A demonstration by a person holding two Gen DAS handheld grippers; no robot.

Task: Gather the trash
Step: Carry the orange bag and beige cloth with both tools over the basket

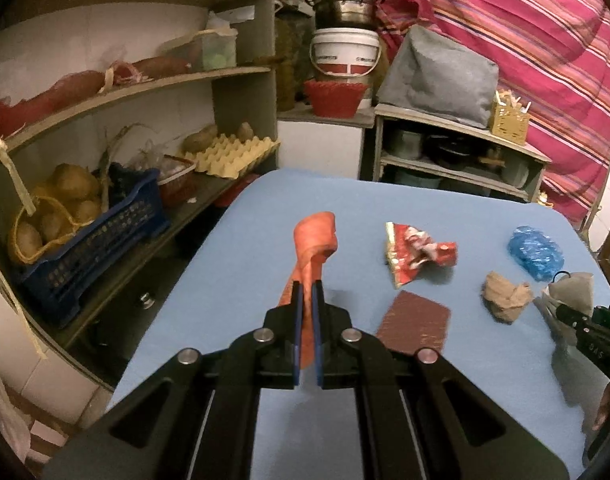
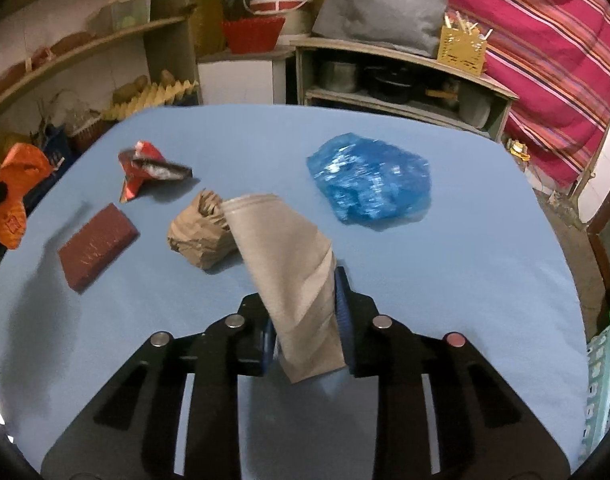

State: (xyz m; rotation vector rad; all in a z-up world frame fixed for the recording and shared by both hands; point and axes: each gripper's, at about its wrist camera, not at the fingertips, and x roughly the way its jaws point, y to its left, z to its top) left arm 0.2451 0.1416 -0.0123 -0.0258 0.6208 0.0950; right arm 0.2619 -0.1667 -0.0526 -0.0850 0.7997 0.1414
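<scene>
Left gripper (image 1: 308, 292): jaws closed on an orange mesh bag (image 1: 315, 240), held up above the near left part of the blue table (image 1: 245, 248). Right gripper (image 2: 305, 312): jaws clamped on a beige folded bag (image 2: 289, 264), its open top tilted toward the far left, lifted above the table centre.

Trash lying on the table: crumpled brown paper (image 2: 201, 236) just behind the beige bag; dark red flat packet (image 2: 97, 244) to the left; red and silver wrapper (image 2: 149, 168) farther left and back; crumpled blue plastic (image 2: 369, 178) on the far right, well apart from the rest.

Light green basket (image 2: 605, 360) at the right edge, beside the table
</scene>
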